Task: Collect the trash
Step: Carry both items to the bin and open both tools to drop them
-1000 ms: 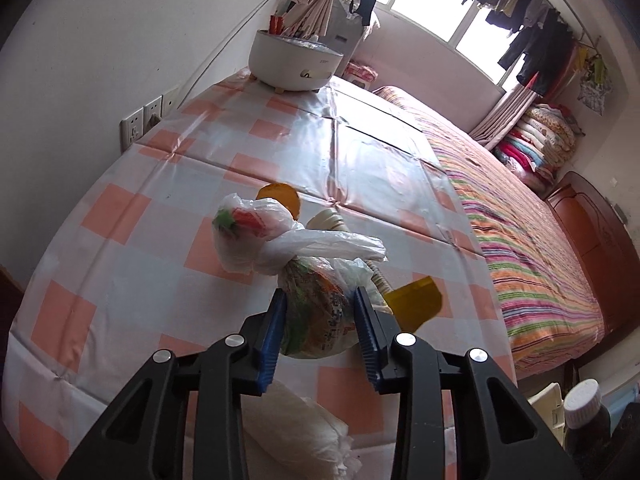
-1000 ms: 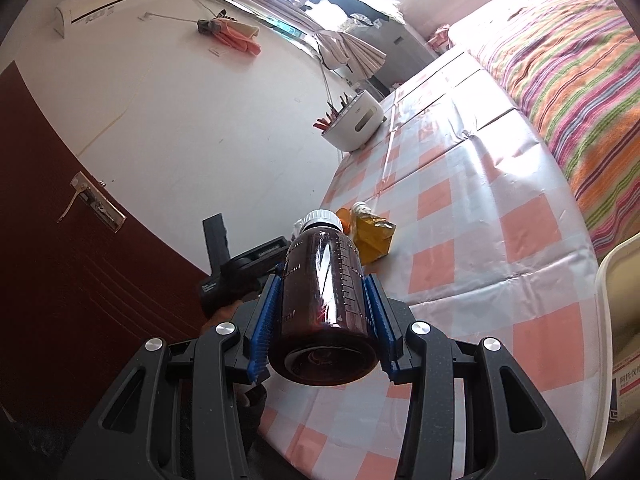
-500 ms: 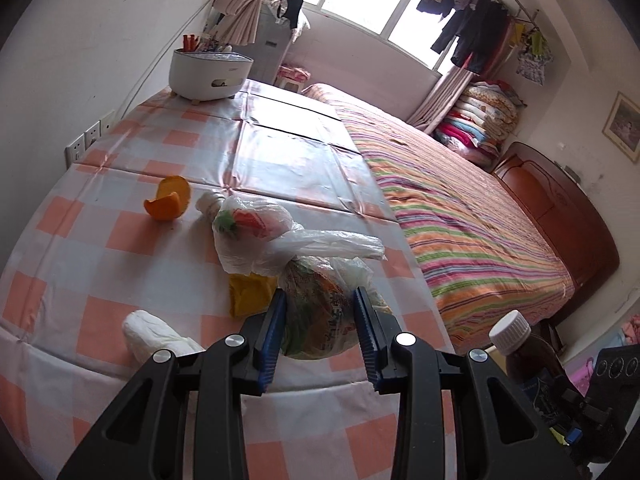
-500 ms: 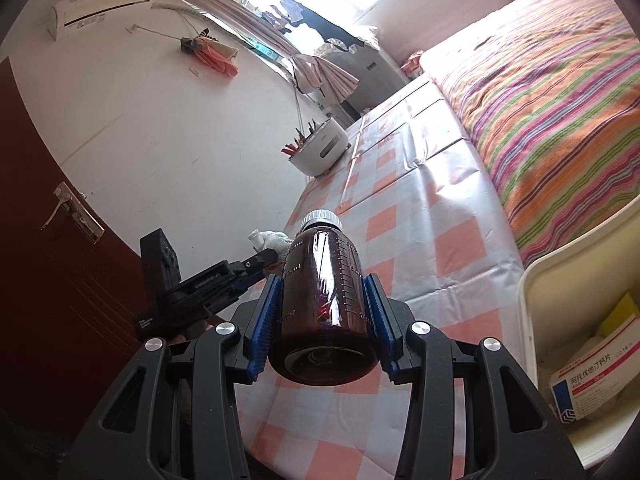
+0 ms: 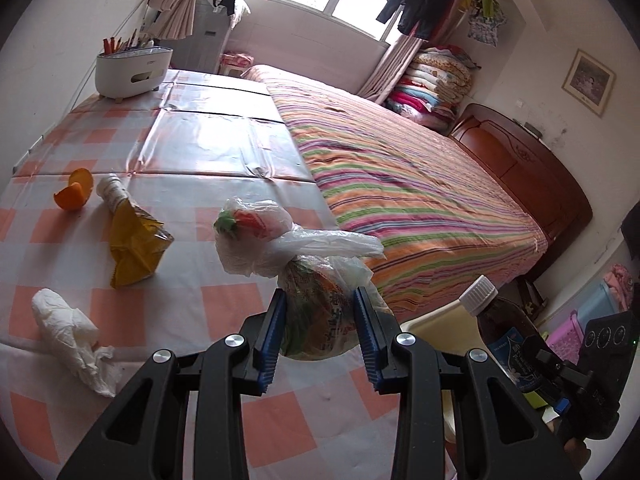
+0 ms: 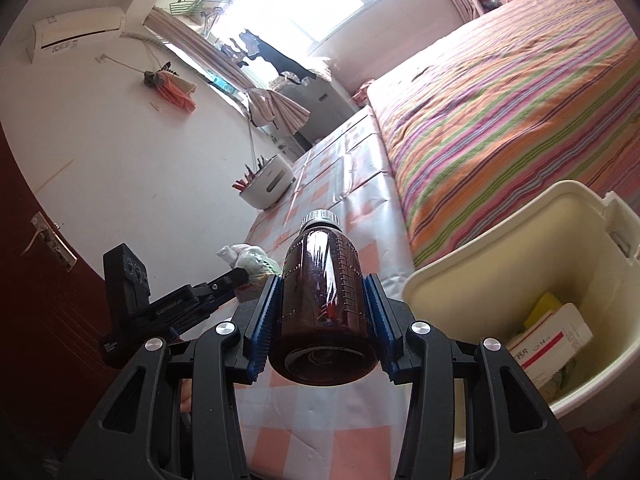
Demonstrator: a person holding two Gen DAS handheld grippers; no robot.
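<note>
The right gripper (image 6: pixel 324 320) clamps a brown bottle (image 6: pixel 322 304); the bin (image 6: pixel 480 240) gapes at three o'clock. The left gripper (image 5: pixel 320 326) pinches a knotted bag (image 5: pixel 316 312) (probably farther from the bin).

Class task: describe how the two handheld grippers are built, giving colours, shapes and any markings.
Left gripper and right gripper match: black skeletal plastic arms with triangular cut-outs, silver round bolts, and blue ribbed pads. The left's black body bears small white lettering, unreadable.
</note>
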